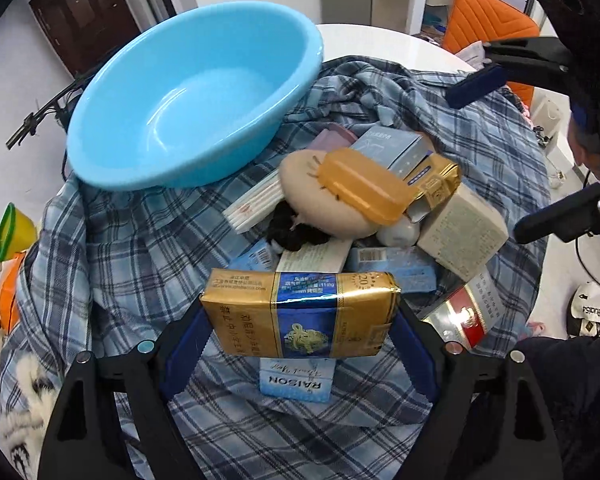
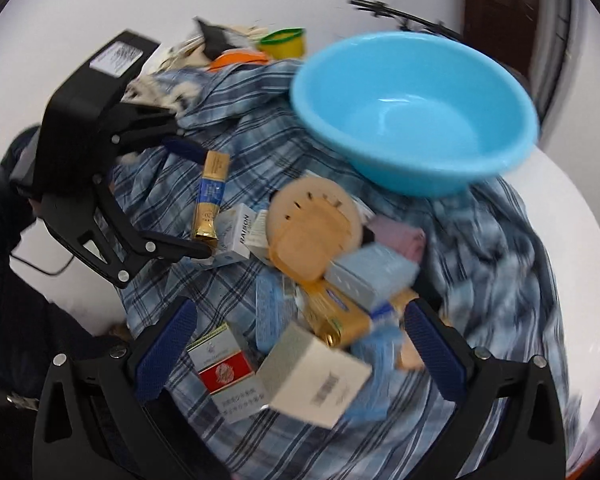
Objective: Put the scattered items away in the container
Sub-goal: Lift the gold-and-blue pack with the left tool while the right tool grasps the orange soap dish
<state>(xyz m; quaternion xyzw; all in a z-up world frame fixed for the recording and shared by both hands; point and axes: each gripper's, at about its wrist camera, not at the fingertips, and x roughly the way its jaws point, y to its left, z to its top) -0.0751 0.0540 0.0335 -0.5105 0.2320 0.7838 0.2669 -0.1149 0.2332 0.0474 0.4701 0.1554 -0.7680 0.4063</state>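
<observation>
The left gripper [image 1: 300,320] clenches the gold pack [image 1: 300,314]; the right gripper [image 2: 300,348] (jaws released) hovers; the basin [image 1: 260,24] sits at 11 o'clock.

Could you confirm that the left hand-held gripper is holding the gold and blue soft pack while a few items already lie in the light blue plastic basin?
Not quite: the light blue plastic basin holds nothing yet, as both wrist views show. The left hand-held gripper does grip the gold and blue soft pack.
</observation>
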